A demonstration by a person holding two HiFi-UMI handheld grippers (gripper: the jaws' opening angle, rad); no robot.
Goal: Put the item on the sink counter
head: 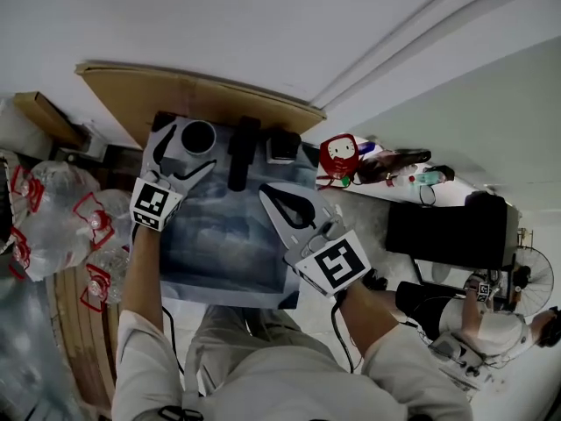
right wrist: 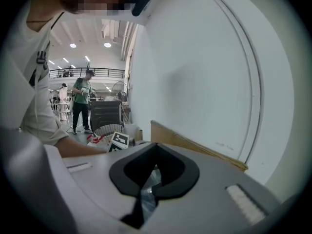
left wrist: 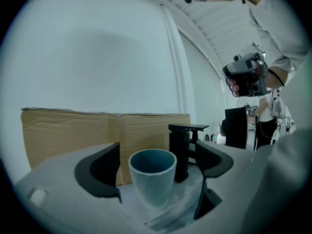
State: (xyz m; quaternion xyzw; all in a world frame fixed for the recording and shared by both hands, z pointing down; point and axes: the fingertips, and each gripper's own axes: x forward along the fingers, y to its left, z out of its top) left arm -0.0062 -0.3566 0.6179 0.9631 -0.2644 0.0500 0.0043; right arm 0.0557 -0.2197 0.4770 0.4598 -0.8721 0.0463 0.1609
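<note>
A blue-grey cup (head: 198,136) (left wrist: 152,177) stands upright on the sink counter (head: 180,160), left of the black faucet (head: 238,152) (left wrist: 183,150). My left gripper (head: 186,152) (left wrist: 157,150) is open around the cup, with a gap between each pad and the cup's sides. The right gripper (head: 266,191) (right wrist: 155,147) hovers over the grey sink basin (head: 223,244); its jaws are shut with the tips touching and nothing between them.
Brown cardboard (head: 193,95) (left wrist: 73,128) leans on the white wall behind the sink. Several shrink-wrapped water bottles (head: 53,222) lie at the left. A red container (head: 338,156) and a black box (head: 447,231) stand at the right, with a person (head: 491,314) beyond.
</note>
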